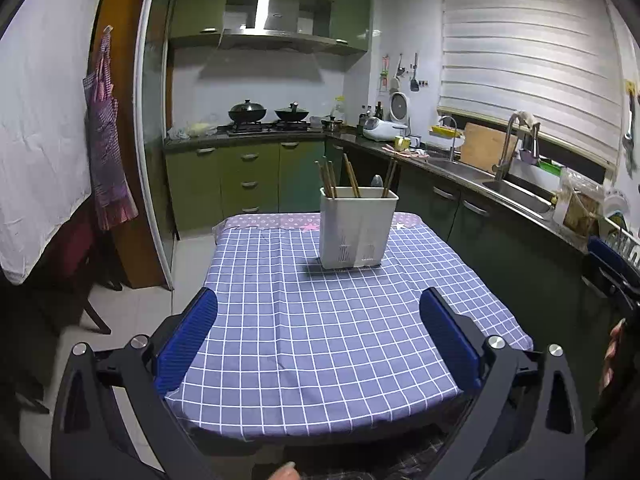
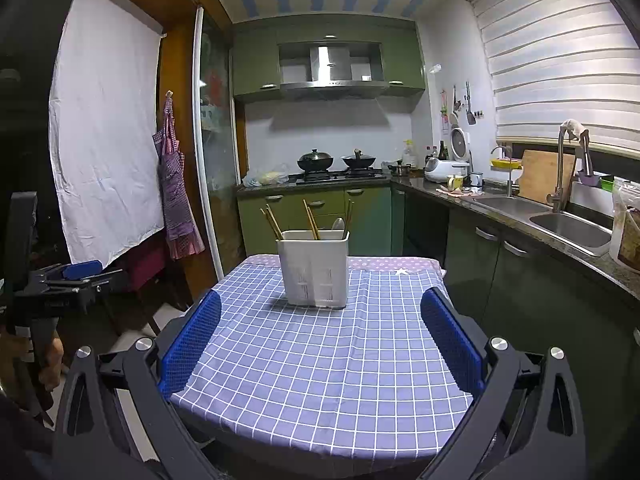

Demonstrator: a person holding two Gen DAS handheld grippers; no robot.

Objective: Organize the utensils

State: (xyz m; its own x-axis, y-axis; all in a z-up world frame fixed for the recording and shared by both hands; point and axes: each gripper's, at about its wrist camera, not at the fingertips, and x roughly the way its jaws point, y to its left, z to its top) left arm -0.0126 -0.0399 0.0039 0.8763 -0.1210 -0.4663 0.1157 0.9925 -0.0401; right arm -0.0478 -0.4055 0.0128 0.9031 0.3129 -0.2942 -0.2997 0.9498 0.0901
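Note:
A white utensil holder (image 1: 356, 226) (image 2: 314, 266) stands upright near the far edge of the checked tablecloth (image 1: 320, 320) (image 2: 320, 344). Several wooden chopsticks (image 1: 330, 180) (image 2: 273, 222) and a spoon (image 2: 338, 227) stick out of it. My left gripper (image 1: 319, 300) is open above the table's near part, well short of the holder, with nothing between its blue pads (image 1: 188, 340). My right gripper (image 2: 320, 304) is open too, empty, pointing at the holder from the near side. The left gripper also shows side-on at the left edge of the right wrist view (image 2: 68, 276).
A green kitchen counter with a double sink (image 2: 560, 224) runs along the right. A stove with two pans (image 1: 268, 114) is at the back. An apron (image 1: 106, 140) hangs on the left by a wooden door frame. A dark chair (image 1: 80, 260) stands left of the table.

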